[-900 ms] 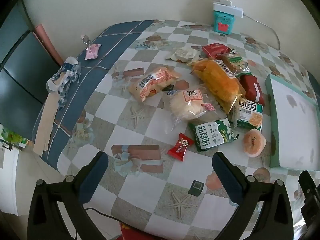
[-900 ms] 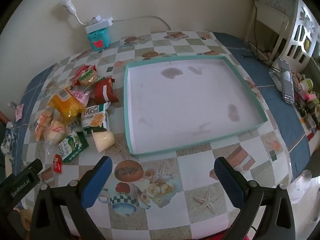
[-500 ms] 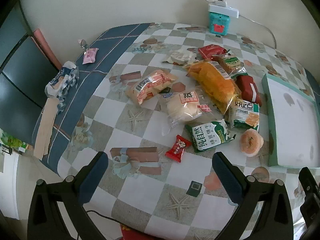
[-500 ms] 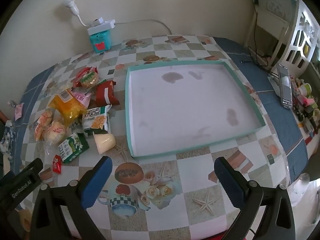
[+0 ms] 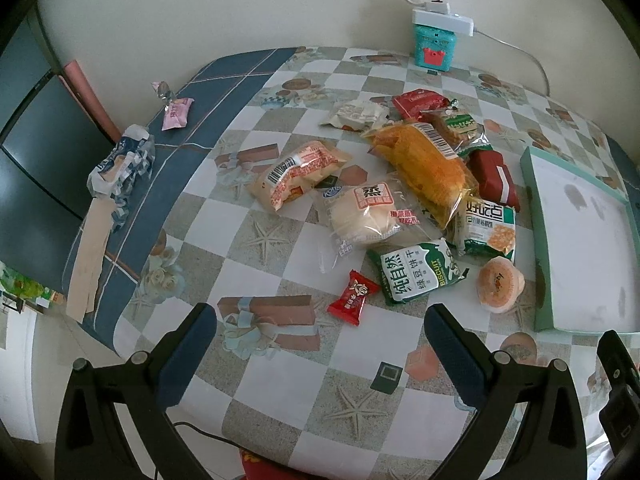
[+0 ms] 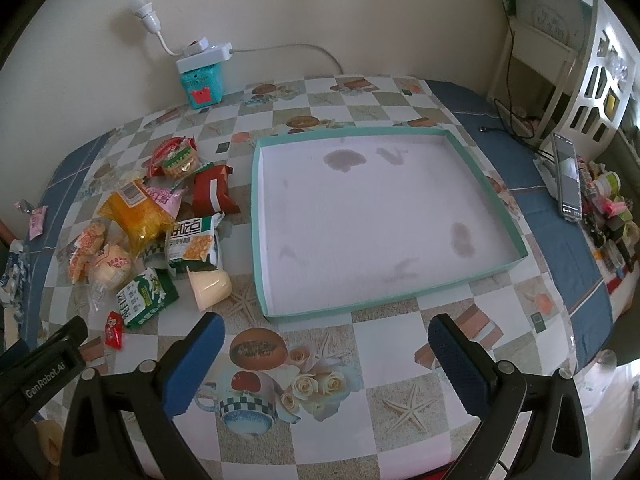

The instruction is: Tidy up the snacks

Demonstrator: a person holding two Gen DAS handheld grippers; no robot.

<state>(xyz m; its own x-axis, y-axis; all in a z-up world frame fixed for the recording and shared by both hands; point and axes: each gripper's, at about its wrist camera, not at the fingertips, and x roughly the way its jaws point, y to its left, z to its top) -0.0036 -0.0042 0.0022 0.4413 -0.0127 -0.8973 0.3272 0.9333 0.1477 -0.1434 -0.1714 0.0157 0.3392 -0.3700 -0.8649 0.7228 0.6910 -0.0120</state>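
Shelving (image 6: 592,92) and phone (image 6: 567,178) show only rightward, snack pile (image 5: 404,200) sprawls leftward

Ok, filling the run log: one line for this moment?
stage: start | left tongs: open, empty | right tongs: open, empty | snacks: piled on table | tray: empty

Scattered in a loose heap on the checked worktop (image 5: 280,380), left of a shallow teal-rimmed tray (image 6: 502,204) with a stained white floor. Nearest: small red candy (image 5: 353,298), lying flat. Just beyond: green biscuit packet (image 5: 414,277) and pale jelly cup (image 6: 210,288) tipped on its side. Farther back: round bun in clear wrap (image 5: 366,216), long orange bag (image 5: 424,168) overlapping a green-and-white cracker packet (image 5: 489,228), dark red pack (image 5: 494,178) closest to the tray.
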